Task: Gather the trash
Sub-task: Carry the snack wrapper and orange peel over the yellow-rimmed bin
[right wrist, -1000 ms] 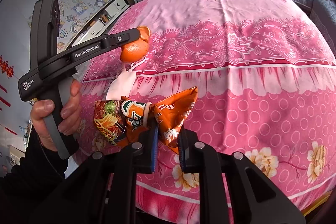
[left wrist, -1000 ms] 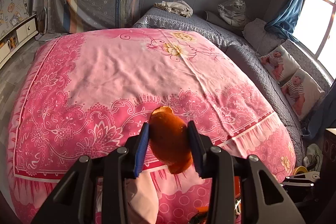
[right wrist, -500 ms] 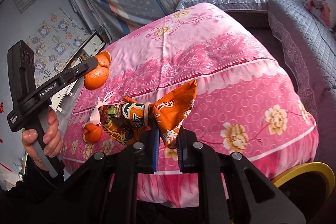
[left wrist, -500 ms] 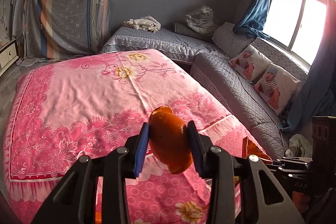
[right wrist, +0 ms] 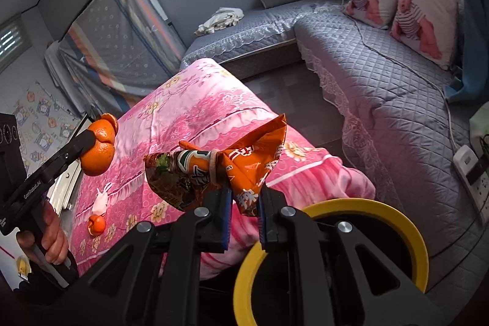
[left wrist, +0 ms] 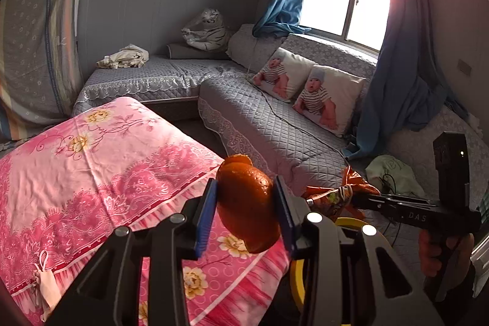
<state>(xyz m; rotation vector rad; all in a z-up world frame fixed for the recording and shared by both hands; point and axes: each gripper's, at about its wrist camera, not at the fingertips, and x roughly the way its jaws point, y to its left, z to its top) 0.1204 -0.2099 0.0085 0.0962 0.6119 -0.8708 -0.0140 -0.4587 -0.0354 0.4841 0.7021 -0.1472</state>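
Note:
My left gripper (left wrist: 244,210) is shut on an orange peel (left wrist: 246,203), held in the air past the corner of the pink bed (left wrist: 91,173). The same peel (right wrist: 99,148) shows at the left of the right wrist view, clamped in the left gripper (right wrist: 88,142). My right gripper (right wrist: 244,210) is shut on an orange snack wrapper (right wrist: 220,170) tied with a rubber band, hanging just above a bin with a yellow rim (right wrist: 366,203). In the left wrist view the wrapper (left wrist: 336,191) sits at the tip of the right gripper (left wrist: 351,196), above the yellow rim (left wrist: 296,280).
On the bed lie a second orange peel (right wrist: 96,224) and a white face mask (right wrist: 101,199), also the mask (left wrist: 45,286). A grey quilted corner sofa (left wrist: 275,124) with two baby-print cushions (left wrist: 305,87) stands behind. A power strip (right wrist: 470,170) lies on the sofa at the right.
Both grippers have swung to the right, away from the middle of the bed toward its corner, each keeping its load. The yellow-rimmed bin has come into view under the right gripper.

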